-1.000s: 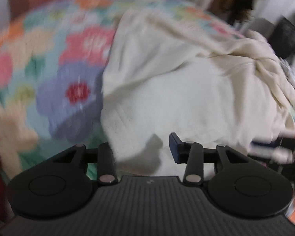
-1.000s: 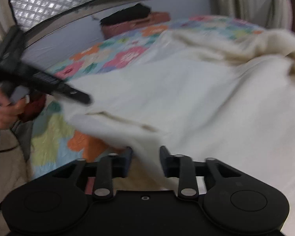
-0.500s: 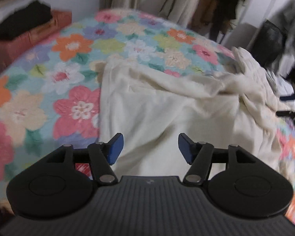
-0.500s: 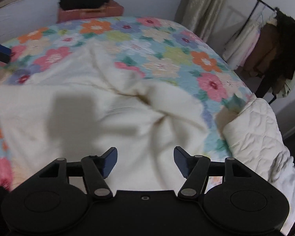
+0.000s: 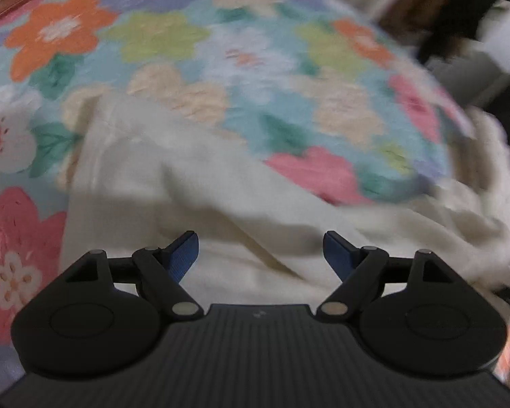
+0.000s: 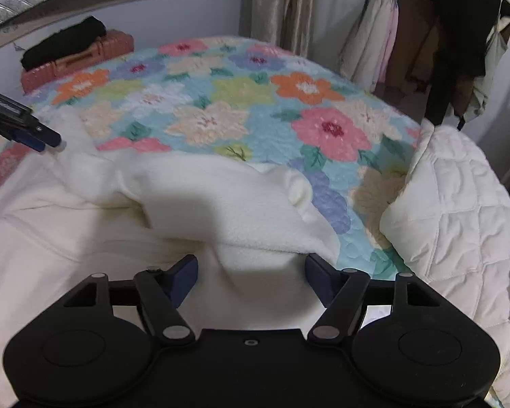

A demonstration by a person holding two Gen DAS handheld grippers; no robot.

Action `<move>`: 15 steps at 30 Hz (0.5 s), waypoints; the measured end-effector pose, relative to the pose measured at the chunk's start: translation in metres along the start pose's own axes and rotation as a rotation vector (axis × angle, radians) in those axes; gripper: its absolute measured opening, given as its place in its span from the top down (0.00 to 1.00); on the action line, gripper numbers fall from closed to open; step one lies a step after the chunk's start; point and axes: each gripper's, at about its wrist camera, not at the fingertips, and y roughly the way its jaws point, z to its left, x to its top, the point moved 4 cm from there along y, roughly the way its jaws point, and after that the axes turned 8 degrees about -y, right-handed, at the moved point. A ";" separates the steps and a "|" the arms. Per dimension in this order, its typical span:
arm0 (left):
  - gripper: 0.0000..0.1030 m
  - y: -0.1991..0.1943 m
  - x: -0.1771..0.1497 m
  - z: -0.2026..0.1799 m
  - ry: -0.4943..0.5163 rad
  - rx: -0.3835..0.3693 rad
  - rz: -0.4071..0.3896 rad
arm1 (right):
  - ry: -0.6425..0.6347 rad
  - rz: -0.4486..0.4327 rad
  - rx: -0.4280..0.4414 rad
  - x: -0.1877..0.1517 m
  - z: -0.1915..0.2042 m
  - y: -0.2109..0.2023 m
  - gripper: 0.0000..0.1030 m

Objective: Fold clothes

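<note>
Cream garment point(image 6: 85, 238) on floral bedspread point(image 6: 227, 102); quilted blanket point(image 6: 459, 204) just beside.

a bed point(image 6: 241, 102) covered by a flowered quilt point(image 5: 255, 68) carries everything. a cream garment point(image 6: 85, 238) lies spread and rumpled over the quilt's near part, one fleecy fold point(image 6: 238, 204) turned back on itself. a white quilted comforter point(image 6: 452, 204) is bunched at the bed's right edge, just beside the garment.

A: Cream garment point(image 6: 85, 255)?
B: Soft fleecy cloth, matt.
A: Bedspread point(image 6: 241, 102)?
B: Quilted floral fabric, matt. White duvet point(image 6: 459, 210) quilted too.
A: Grippers?
B: Matt blk plastic, ribbed blue pads point(image 5: 183, 255).
</note>
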 end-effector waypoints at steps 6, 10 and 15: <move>0.16 0.026 0.017 0.010 -0.081 0.034 -0.059 | 0.058 0.042 0.053 0.003 -0.026 0.027 0.17; 0.66 0.030 0.013 0.004 0.052 0.086 -0.112 | 0.108 0.070 0.095 0.005 -0.039 0.049 0.15; 0.88 -0.001 0.013 0.010 0.087 0.079 -0.293 | 0.006 -0.182 -0.029 0.022 -0.028 0.043 0.75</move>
